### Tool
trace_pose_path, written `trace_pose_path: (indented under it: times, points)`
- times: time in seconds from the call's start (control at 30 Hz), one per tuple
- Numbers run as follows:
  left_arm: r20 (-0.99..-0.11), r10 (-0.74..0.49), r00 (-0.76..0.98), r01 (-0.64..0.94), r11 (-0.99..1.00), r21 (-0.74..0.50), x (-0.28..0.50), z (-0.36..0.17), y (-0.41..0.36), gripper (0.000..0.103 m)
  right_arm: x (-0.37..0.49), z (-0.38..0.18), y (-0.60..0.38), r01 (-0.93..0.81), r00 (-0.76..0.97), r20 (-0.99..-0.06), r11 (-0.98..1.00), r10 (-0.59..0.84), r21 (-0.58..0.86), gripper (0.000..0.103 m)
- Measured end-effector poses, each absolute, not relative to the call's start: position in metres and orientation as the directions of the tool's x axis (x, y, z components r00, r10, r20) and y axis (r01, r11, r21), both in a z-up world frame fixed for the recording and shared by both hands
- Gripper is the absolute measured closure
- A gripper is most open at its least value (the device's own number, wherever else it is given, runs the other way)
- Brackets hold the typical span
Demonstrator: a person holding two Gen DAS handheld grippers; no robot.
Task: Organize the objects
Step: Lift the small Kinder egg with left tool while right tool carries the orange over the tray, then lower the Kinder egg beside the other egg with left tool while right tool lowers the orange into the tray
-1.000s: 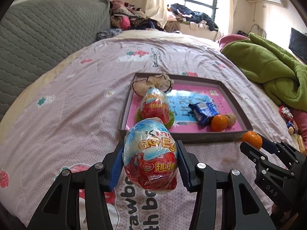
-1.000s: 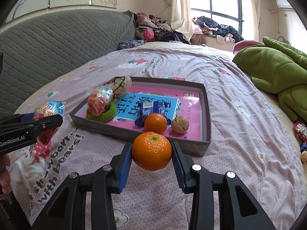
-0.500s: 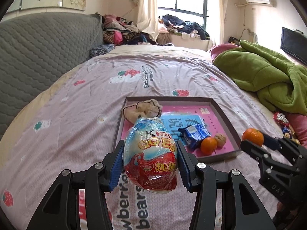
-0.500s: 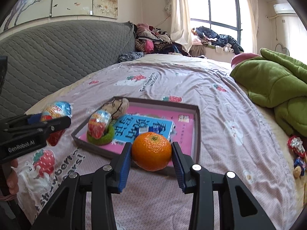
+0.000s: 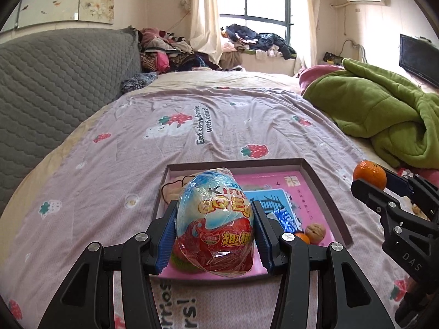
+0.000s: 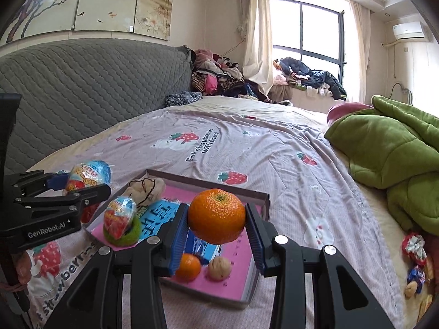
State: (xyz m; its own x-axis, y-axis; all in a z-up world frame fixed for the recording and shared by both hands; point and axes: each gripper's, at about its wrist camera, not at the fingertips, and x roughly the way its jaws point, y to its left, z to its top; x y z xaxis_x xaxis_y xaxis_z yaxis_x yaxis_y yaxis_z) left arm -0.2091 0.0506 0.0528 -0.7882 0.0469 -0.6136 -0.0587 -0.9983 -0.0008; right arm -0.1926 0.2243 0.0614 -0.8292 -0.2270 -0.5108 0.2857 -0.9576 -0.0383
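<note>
The left gripper [image 5: 214,235] is clamped on a foil-wrapped toy egg [image 5: 215,223], its blue-padded fingers [image 5: 167,235] pressing the egg's two sides and holding it upright in the air above the near left corner of the tray [image 5: 328,200]. The right gripper [image 6: 216,233] is closed on a tangerine [image 6: 216,219], stem end up, and holds it clear above the tray's near right part; in the left wrist view the same fruit shows beyond the tray's right edge. The tray is a shallow dark-walled box with a pink floor, lying on the bedspread [image 5: 192,126] toward its near edge. In it, at the near left corner, a second wrapped egg [image 6: 120,216] stands tilted in a green knitted ring [image 6: 129,235]. At the far left corner lies a beige cloth item with a dark cord [image 6: 146,189]. A blue printed card [image 6: 159,219] lies along the middle of the floor, with a blue snack packet [image 5: 285,219] partly hidden behind the grippers. Near the tray's front edge a smaller tangerine [image 6: 188,266] and a walnut [image 6: 219,267] sit side by side, just apart. A rumpled green blanket [image 6: 389,148] covers the right edge of the bed, and a few wrapped sweets [image 6: 415,249] lie near the bed's near right corner. A grey quilted headboard [image 6: 82,93] runs along the left.
</note>
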Motion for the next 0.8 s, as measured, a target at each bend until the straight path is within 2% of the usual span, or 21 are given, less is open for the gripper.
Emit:
trace_pose_path:
  times: [0.8]
  points:
    - [-0.674, 0.057, -0.737, -0.089, -0.996, 0.013, -0.247, 0.001, 0.075, 0.051, -0.24, 0.022, 0.225, 0.273, -0.801, -0.562, -0.961, -0.204, -0.041, 0.062]
